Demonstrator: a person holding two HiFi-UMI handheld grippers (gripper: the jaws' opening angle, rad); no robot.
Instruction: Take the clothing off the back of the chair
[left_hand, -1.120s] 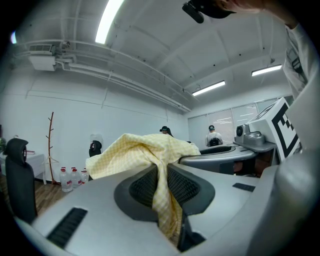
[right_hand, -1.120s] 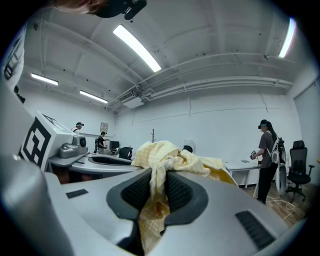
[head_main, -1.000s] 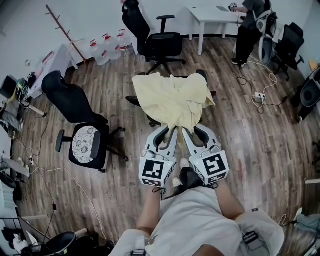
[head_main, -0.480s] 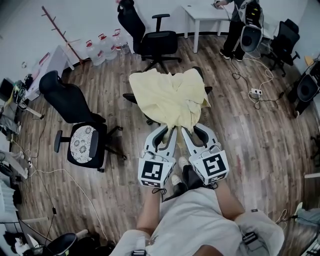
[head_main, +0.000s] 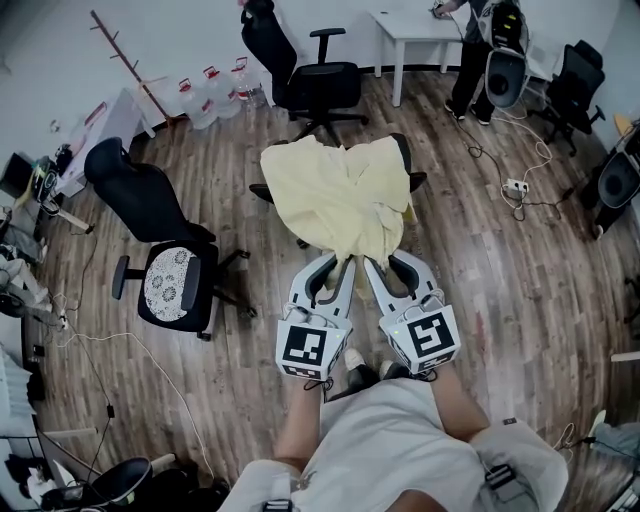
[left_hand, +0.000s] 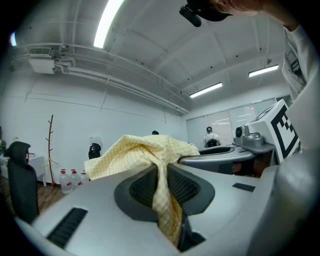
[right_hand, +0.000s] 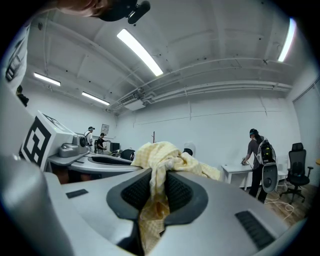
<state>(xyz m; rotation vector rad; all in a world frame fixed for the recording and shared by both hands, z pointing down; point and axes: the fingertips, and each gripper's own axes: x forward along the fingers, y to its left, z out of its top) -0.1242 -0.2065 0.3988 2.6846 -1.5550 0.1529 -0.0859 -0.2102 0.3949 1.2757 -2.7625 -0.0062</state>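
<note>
A pale yellow checked garment (head_main: 340, 200) hangs spread out in front of me, covering most of a black office chair (head_main: 408, 162) behind it. Both grippers pinch its near lower edge side by side. My left gripper (head_main: 345, 262) is shut on the cloth, which shows squeezed between its pads (left_hand: 161, 187) in the left gripper view. My right gripper (head_main: 366, 262) is shut on it too, the fabric (right_hand: 157, 192) bunched between its jaws in the right gripper view. The chair's back is hidden under the garment.
A black chair with a patterned seat cushion (head_main: 170, 285) stands at left, another black chair (head_main: 310, 80) at the back. A white table (head_main: 420, 30) with a person (head_main: 480, 50) beside it is at the far right. Water bottles (head_main: 215, 95) and cables (head_main: 520, 190) lie on the wood floor.
The garment and both grippers keep nearly the same place in the view. The person at the far table has shifted along it, and the room has slid slightly as my head moved.
</note>
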